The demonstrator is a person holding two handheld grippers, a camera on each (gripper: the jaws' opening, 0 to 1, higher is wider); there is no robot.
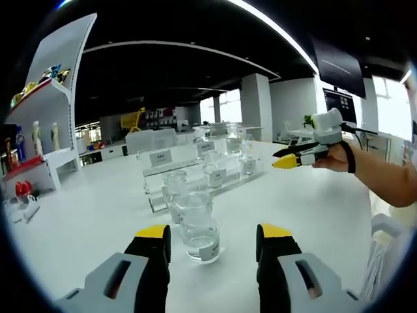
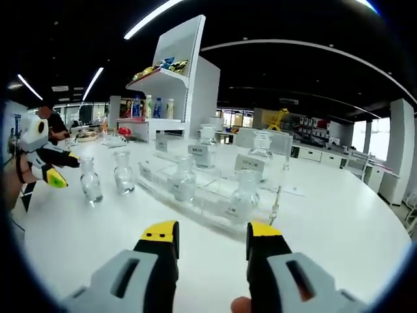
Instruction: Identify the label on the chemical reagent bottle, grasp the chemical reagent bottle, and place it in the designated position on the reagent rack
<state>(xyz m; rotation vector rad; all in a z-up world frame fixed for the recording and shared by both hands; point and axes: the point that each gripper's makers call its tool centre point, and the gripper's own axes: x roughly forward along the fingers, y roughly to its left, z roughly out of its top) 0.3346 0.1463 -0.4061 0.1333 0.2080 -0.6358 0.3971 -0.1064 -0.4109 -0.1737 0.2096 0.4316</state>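
Left gripper jaws apart, nearest reagent bottle between tips, ungrasped; right gripper apart before reagent rack; placement outstanding

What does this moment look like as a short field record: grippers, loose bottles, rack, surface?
left gripper: open, empty, aimed at the nearest loose bottle
right gripper: open, empty, facing the reagent rack
loose bottles: two clear glass ones upright on the table, left of the rack in the right gripper view
reagent rack: clear, tiered, labelled, several bottles already on it
surface: white table
task stage: no bottle grasped yet
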